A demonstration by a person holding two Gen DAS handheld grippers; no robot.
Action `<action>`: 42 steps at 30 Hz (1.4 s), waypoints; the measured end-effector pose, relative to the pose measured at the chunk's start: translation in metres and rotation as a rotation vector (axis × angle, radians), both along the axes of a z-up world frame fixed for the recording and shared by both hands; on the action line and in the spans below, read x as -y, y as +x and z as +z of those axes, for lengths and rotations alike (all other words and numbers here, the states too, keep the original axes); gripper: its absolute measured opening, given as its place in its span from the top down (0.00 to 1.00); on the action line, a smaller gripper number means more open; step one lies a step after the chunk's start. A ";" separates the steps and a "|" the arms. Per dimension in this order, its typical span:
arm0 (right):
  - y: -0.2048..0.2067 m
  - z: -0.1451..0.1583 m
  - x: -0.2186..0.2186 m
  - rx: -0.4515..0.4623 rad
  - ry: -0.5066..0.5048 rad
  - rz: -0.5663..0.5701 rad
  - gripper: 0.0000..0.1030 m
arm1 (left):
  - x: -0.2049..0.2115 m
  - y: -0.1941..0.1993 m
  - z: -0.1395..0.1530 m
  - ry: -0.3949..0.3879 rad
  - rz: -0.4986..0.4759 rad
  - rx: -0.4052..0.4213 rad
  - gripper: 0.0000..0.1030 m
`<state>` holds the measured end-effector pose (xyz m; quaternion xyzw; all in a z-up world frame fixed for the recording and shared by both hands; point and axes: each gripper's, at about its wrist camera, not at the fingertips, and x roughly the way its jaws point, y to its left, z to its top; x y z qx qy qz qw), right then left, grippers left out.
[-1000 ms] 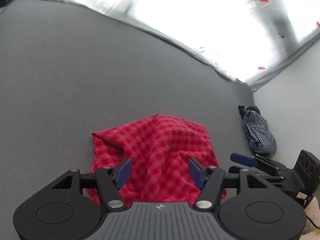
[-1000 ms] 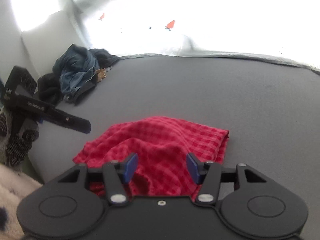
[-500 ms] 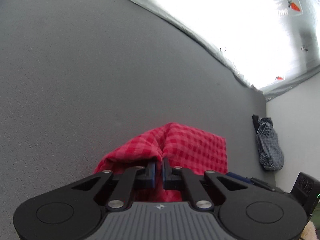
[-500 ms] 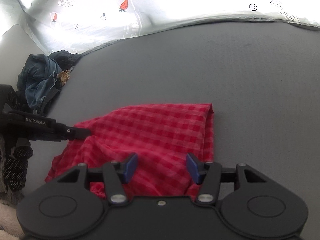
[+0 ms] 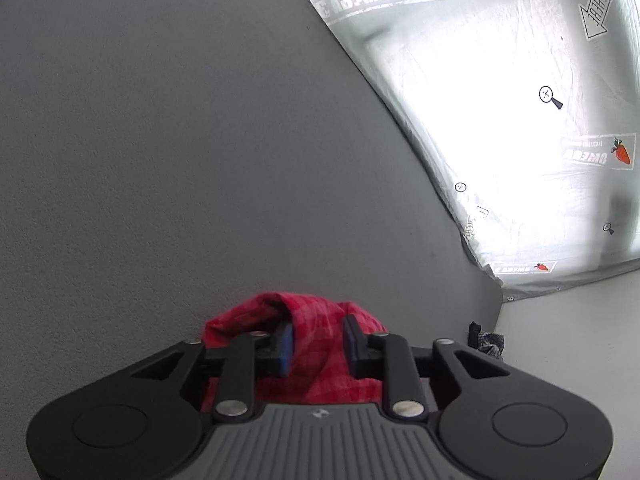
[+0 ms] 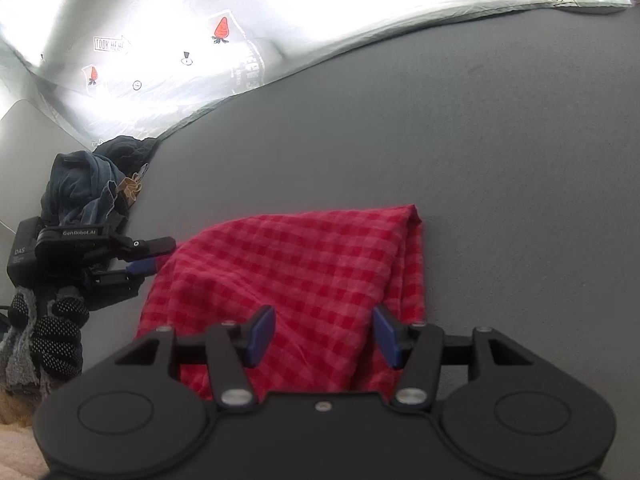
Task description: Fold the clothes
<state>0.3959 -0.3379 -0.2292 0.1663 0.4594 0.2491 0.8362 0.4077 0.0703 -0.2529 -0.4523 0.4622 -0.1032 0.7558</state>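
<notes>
A red checked cloth (image 6: 296, 272) lies folded on the grey surface (image 6: 500, 152). My right gripper (image 6: 324, 334) is open just above its near edge and holds nothing. My left gripper (image 5: 316, 340) is open with a bunched fold of the cloth (image 5: 316, 312) between its fingers. It also shows in the right wrist view (image 6: 148, 256) at the cloth's left corner, held by a gloved hand (image 6: 52, 332).
A pile of dark blue clothes (image 6: 88, 180) lies at the left edge of the surface, by the printed white sheet (image 6: 180, 40). A small blue checked garment (image 5: 486, 342) lies at the right edge in the left wrist view.
My left gripper shut on the cloth's left corner, carried it, and has now opened partway with the cloth still between its fingers. My right gripper stayed open above the cloth.
</notes>
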 end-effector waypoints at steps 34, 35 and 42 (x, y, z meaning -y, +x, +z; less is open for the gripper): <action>-0.120 0.011 -0.130 0.488 -0.668 0.616 0.71 | 0.054 -0.069 0.026 0.581 -0.170 -0.023 0.39; -0.123 0.014 -0.131 0.524 -0.696 0.610 0.74 | 0.056 -0.072 0.028 0.594 -0.185 -0.018 0.39; -0.123 0.015 -0.121 0.482 -0.756 0.568 0.71 | 0.058 -0.079 0.031 0.624 -0.249 -0.013 0.39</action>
